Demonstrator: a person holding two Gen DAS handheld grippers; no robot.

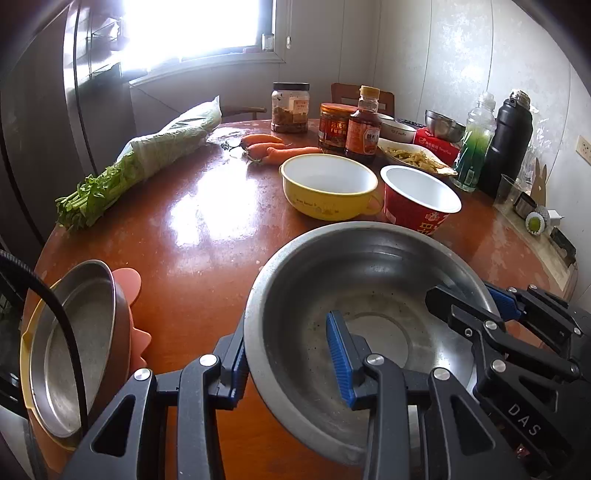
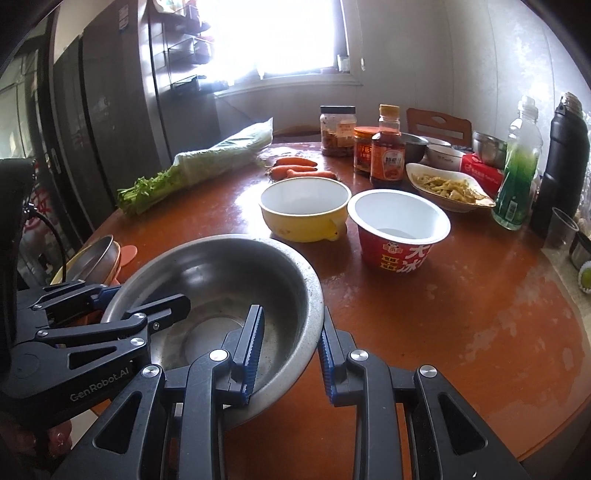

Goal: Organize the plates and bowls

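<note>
A round reddish-brown wooden table [image 2: 461,325] carries a plastic-wrapped bunch of green celery [image 2: 192,173], three orange carrots [image 2: 295,168], a brown sauce bottle [image 2: 387,155], two lidded jars [image 2: 338,129], a green-tinted plastic bottle [image 2: 517,173] and a black thermos flask [image 2: 561,166], below a bright window [image 2: 280,33].

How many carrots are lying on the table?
3. The carrots lie together beyond the yellow bowl, near the jars: one farthest back, one in front of it, one toward the right. More may be hidden behind.
</note>
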